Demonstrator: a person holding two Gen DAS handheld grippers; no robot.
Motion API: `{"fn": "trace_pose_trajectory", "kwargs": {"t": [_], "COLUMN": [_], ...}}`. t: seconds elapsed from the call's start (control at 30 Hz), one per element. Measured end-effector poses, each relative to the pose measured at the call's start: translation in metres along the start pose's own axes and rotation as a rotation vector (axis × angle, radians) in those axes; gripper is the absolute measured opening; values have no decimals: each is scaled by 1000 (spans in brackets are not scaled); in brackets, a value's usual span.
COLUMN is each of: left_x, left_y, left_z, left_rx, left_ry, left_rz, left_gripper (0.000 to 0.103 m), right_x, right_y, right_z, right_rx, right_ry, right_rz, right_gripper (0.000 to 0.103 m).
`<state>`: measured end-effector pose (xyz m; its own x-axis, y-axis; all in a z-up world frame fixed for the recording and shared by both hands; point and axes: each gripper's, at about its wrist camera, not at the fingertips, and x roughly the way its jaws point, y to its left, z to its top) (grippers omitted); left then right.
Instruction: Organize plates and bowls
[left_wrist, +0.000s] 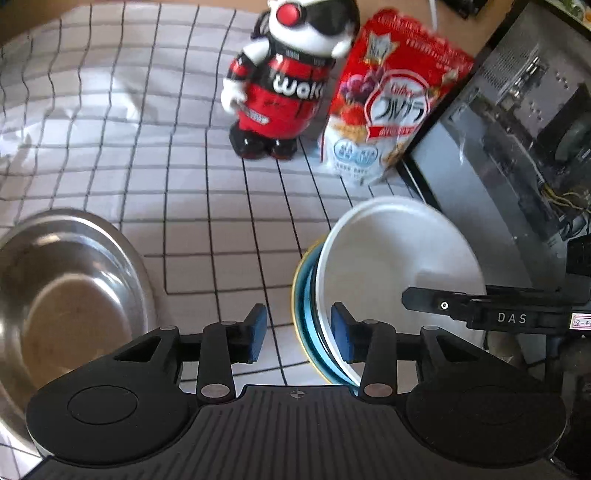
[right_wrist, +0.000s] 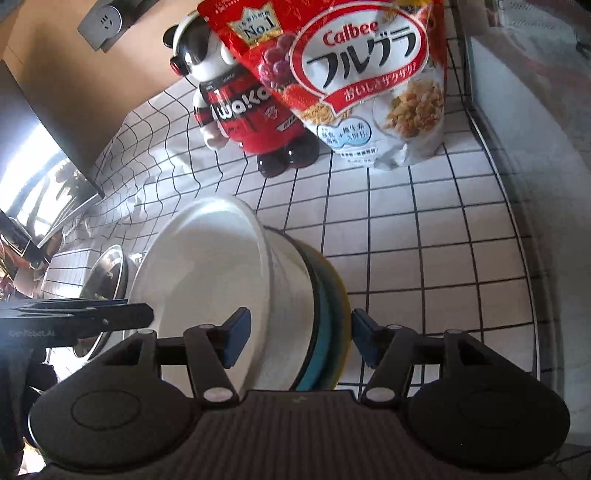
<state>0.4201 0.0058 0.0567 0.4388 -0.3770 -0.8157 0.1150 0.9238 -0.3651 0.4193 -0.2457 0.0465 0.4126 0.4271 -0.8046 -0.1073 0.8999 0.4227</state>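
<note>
A white bowl (left_wrist: 391, 258) sits nested in a blue dish (left_wrist: 308, 325) and a yellow one on the checked cloth, at the right of the left wrist view. My left gripper (left_wrist: 299, 332) is open astride the stack's near rim, its left pad clear of the yellow edge. A steel bowl (left_wrist: 62, 291) lies to the left. In the right wrist view the same white bowl (right_wrist: 207, 266) with its blue dish (right_wrist: 321, 332) stands between the jaws of my right gripper (right_wrist: 301, 341), which is open, one pad inside the bowl and one just outside the yellow rim. The steel bowl (right_wrist: 107, 273) shows behind.
A red and black toy figure (left_wrist: 280, 85) and a red cereal bag (left_wrist: 388, 103) stand at the back of the grid-patterned cloth (left_wrist: 184, 206). A glass-sided computer case (left_wrist: 517, 129) borders the right. A dark monitor (right_wrist: 37, 147) stands at the left, beyond the steel bowl.
</note>
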Motion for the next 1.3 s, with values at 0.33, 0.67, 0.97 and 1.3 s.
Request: {"fn": "trace_pose_trajectory", "kwargs": {"t": [0.33,0.67,0.97,1.3], "left_x": [48,76,87,93], "left_y": [18,25,28,32], "left_z": [-7,-12,-14,-14], "left_rx": [-147,-251,-300,-365], "left_ry": [103,154,140,132], "left_rz": [-120,-253,-338,-395], "left_gripper": [48,54,71,83], "right_x": [27,42,47,52], "right_y": [-21,-34,-43,-49], "right_z": [-3,-4,-8,-10], "right_rx": [147,283,357,378], "right_ry": [54,90,84,109], "right_rz": [123,237,322,389], "right_gripper": [64,80,93,100]}}
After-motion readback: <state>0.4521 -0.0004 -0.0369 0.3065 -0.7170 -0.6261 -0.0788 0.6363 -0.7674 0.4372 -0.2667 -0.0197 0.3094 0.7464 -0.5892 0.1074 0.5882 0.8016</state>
